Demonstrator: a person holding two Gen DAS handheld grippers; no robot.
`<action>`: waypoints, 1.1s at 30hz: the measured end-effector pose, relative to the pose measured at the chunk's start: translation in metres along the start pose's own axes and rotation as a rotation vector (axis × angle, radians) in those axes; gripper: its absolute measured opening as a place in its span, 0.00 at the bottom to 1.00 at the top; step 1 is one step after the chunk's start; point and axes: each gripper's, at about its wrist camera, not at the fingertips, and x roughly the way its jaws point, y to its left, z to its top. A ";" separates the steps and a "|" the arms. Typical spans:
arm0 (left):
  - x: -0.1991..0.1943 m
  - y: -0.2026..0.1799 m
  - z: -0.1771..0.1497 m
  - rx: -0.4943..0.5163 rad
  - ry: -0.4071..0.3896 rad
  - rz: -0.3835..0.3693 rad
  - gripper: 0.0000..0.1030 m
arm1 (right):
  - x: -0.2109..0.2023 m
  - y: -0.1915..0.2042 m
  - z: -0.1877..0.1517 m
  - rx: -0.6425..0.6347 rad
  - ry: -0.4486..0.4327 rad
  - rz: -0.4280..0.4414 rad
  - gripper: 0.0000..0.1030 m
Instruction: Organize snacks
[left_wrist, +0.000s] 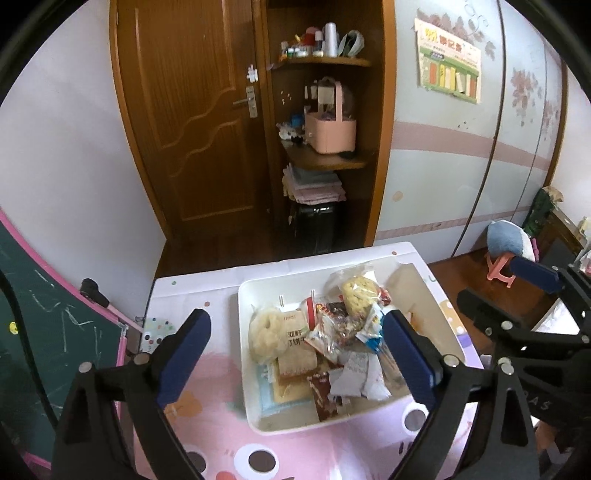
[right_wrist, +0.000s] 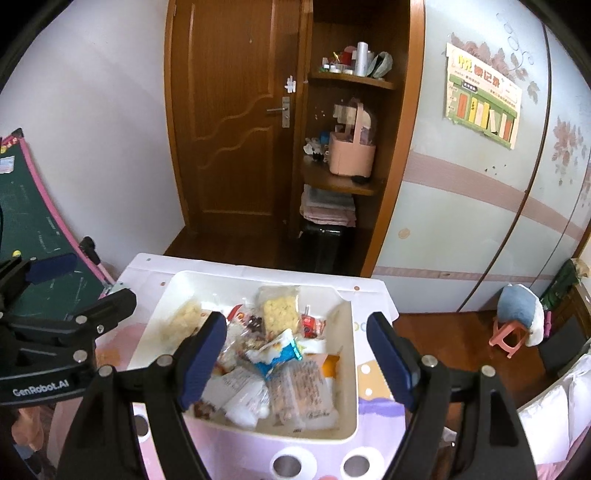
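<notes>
Snacks (left_wrist: 332, 339) are lying piled inside the white bin (left_wrist: 243, 295) on the pink tablecloth (left_wrist: 207, 413). Left gripper (left_wrist: 295, 354) and right gripper (right_wrist: 297, 354) are both hovering above it, jaws spread, gripping nothing.

L claw (left_wrist: 295, 347) open, empty, over white bin (left_wrist: 245, 398) w/ snack packets (left_wrist: 332, 332)

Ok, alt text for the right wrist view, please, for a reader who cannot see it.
Open right tongs with blue pads hover over a white bin piled with wrapped snacks, which sits on a small table with a pink cartoon cover. The left tongs show at the left edge; a wooden door stands behind.
</notes>
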 end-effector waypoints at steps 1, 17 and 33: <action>-0.009 0.000 -0.002 0.002 -0.007 0.001 0.94 | -0.005 0.001 -0.003 0.000 -0.001 0.001 0.77; -0.132 0.002 -0.084 -0.052 -0.026 0.034 0.99 | -0.123 0.013 -0.076 0.108 -0.002 0.077 0.77; -0.187 0.003 -0.179 -0.097 0.003 0.058 0.99 | -0.172 0.041 -0.151 0.106 0.011 0.063 0.77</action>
